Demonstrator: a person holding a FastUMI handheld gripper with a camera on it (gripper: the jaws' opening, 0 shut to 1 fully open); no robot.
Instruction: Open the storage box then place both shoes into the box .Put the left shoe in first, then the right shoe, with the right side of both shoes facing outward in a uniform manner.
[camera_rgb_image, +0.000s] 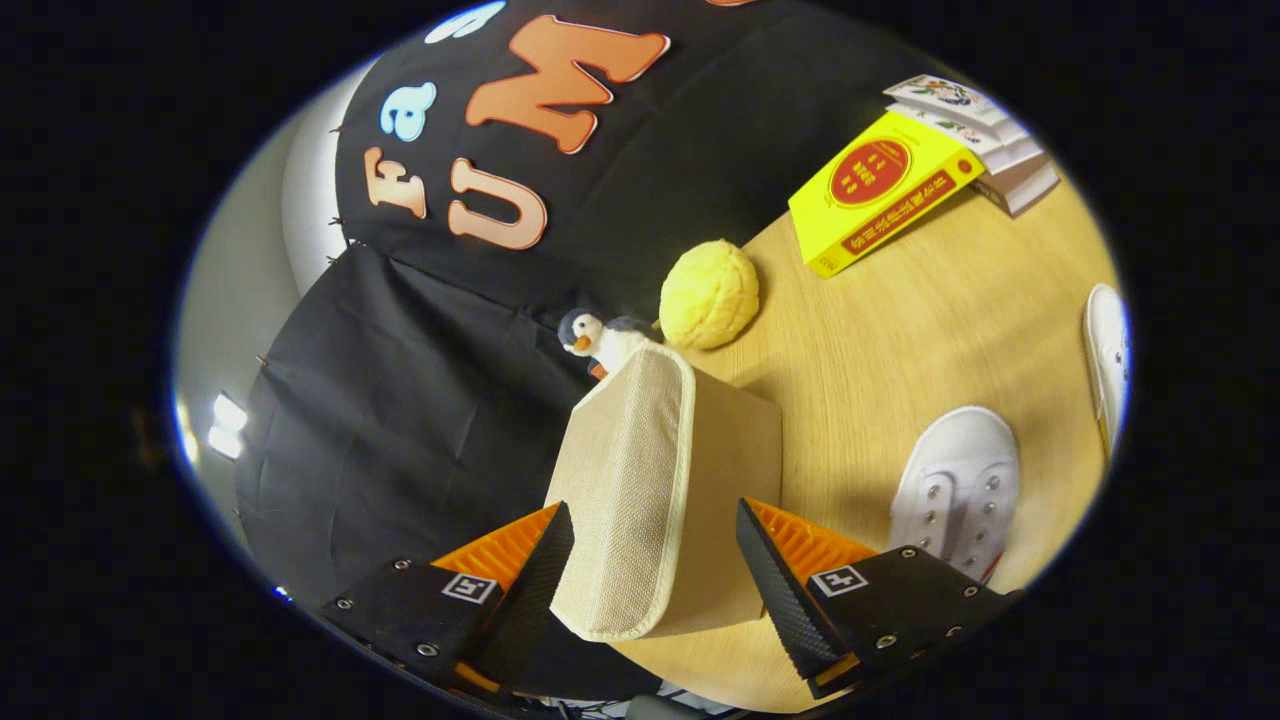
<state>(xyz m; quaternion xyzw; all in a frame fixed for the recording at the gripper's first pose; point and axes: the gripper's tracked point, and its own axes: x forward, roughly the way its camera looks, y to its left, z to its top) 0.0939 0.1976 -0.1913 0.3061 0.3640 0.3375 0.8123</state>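
The beige fabric storage box stands on the wooden table, just ahead of my fingers. Its woven lid flap hangs down over the box's near side and lies between the two fingers. My gripper is open around that flap: the left finger sits close against the flap's edge, and the right finger is beside the box wall. To the right of the box lies one white lace-up shoe. The second white shoe lies further right, partly cut off.
A yellow plush ball and a small penguin toy sit just beyond the box, by the black cloth wall. A yellow book leans against a stack of books at the table's far side. The table's edge runs left of the box.
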